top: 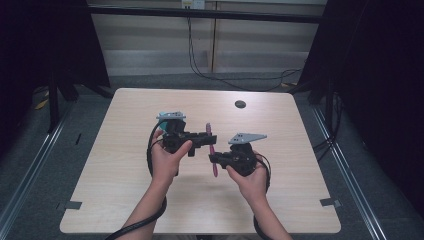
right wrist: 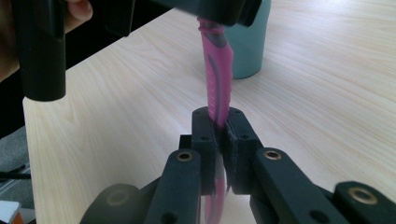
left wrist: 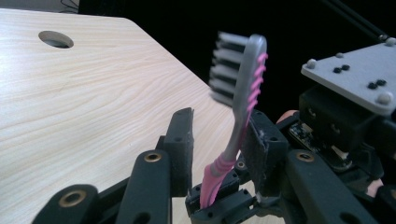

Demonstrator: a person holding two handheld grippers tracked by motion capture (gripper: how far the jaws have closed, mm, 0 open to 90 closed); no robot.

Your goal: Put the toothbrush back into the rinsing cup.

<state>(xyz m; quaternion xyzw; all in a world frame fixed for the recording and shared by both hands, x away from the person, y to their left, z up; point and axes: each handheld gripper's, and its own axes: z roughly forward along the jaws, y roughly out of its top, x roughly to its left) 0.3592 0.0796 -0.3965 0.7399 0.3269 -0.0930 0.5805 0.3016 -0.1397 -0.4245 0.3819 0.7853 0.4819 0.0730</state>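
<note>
pink toothbrush (right wrist: 217, 88) mid-table, edges far

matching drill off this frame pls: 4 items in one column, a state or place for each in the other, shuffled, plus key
Items:
1. toothbrush
2. right gripper
3. left gripper
4. teal cup

States/places:
A. jaws apart, with the brush neck between them
B. standing on the table
C. pink handle, held above the tabletop
D. jaws clamped on the handle

Pairs: 1-C, 2-D, 3-A, 4-B
</note>
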